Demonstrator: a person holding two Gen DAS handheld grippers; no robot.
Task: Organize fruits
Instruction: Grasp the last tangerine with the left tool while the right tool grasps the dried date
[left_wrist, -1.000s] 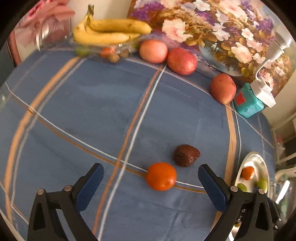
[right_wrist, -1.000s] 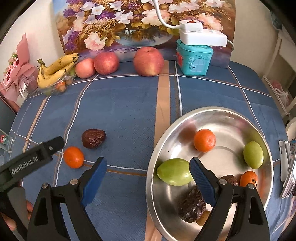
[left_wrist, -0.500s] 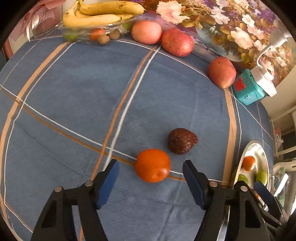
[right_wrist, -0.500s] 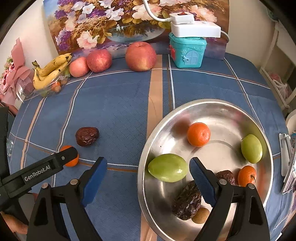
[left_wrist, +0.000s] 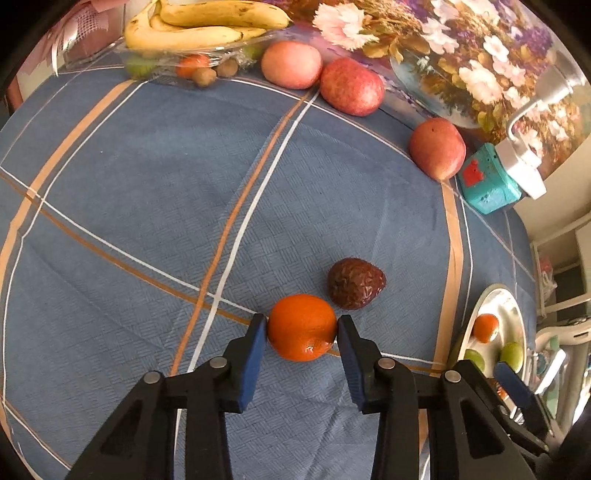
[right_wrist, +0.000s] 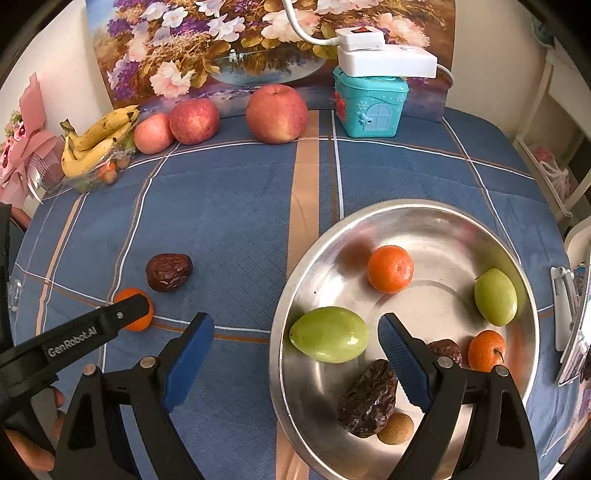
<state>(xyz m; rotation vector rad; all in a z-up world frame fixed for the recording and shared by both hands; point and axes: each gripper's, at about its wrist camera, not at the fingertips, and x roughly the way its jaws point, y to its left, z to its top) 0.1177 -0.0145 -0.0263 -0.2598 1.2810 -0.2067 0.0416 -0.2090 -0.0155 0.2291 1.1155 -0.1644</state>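
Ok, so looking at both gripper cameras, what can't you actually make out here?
- Left wrist view: most of the metal bowl is cut off by the right edge and the right gripper.
- Right wrist view: the left gripper, whose jaws have just been closing, covers part of the orange, so pad contact is unclear there.
- Both views: small fruits under the bananas are too small to name.

Small round orange tangerine (left_wrist: 301, 326) resting on blue plaid cloth. Just beside it, wrinkled dark brown date (left_wrist: 355, 282). Nearby, shiny round steel bowl (right_wrist: 332, 236) holding similar fruits.
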